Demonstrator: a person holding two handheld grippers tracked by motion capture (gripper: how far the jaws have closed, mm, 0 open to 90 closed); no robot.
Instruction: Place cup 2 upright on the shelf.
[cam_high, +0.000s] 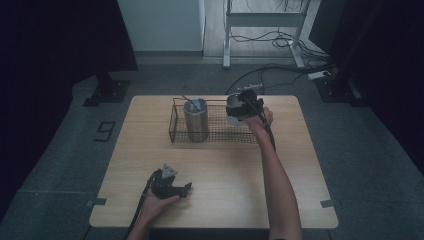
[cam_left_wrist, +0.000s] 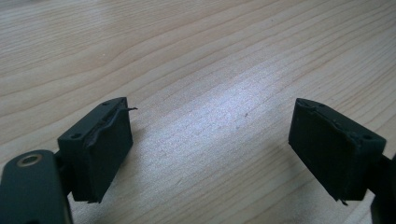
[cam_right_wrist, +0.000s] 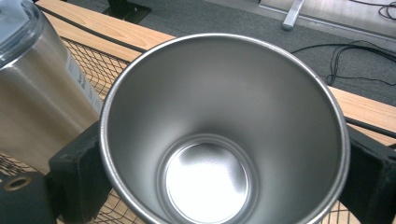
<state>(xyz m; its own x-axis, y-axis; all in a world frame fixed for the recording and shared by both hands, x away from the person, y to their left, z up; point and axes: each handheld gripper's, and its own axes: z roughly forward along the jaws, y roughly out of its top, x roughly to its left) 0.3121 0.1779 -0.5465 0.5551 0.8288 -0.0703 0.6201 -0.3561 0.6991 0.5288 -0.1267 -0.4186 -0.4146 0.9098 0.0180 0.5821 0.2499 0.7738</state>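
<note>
Steel cup (cam_right_wrist: 224, 135), empty, shiny, lidless

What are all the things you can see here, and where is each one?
table: one, light wood, in the middle of the grey floor
wire basket: one, black, at the far side of the table
lidded tumbler: one, silver steel with a clear lid, upright in the basket's left part
open cup: one, silver steel, empty, held at the basket's right end
cables: several, black, on the floor behind the table
left gripper: one, black, jaws apart with nothing between, at the table's near edge
right gripper: one, black, jaws clamped on the open cup
</note>
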